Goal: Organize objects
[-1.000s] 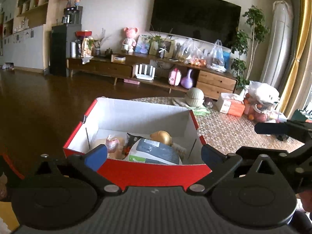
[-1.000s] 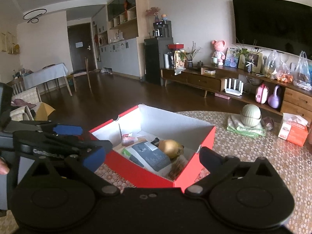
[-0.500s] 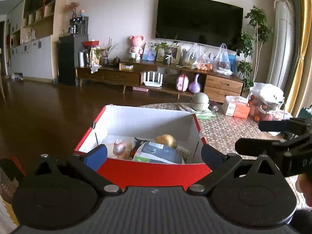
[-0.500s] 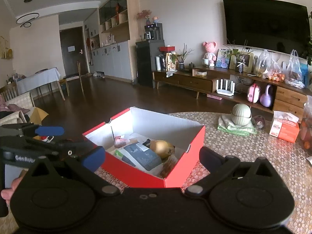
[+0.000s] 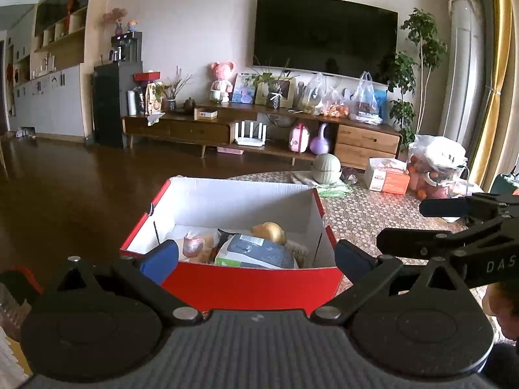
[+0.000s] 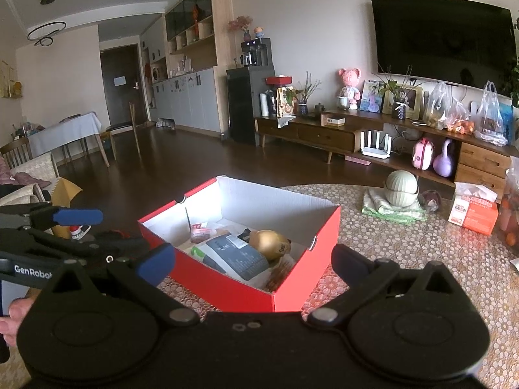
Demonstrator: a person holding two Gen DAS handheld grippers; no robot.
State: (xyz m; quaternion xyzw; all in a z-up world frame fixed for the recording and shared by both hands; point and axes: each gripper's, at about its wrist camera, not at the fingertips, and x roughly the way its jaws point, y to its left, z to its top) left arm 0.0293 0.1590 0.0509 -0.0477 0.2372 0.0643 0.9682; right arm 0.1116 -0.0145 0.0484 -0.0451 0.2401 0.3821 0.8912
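Box: we see a red cardboard box [image 5: 246,283], white inside and open at the top, sitting on a table [image 6: 405,253] covered in a small round-patterned cloth.
Contents: a gold rounded object [image 6: 271,244] lies by the right inner wall, a dark grey flat packet with a white label [image 6: 235,254] in the middle, and a small pinkish wrapped item [image 5: 192,246] to the left; what lies under them we cannot make out.
Left gripper: the left gripper [image 5: 256,256] is held level just short of the box's near red wall, blue-padded fingers [image 5: 159,259] spread wide, nothing between them.
Right gripper: the right gripper [image 6: 253,264] faces the box's near corner from the right side, fingers [image 6: 154,264] likewise parted and empty; in the left view its black frame sits beside the box to the right.
Hand: part of a hand [image 6: 13,317] shows at the left edge of the right view, under the left gripper's handle.
Elsewhere on the table: a pale green lidded bowl [image 6: 401,188] on a folded green cloth [image 6: 394,210], and an orange tissue pack [image 6: 473,214], well apart from the box.
Change: compared with half a second ago, we find both cameras a little farther back and higher; the box looks smaller in view, and its contents lie as they did.
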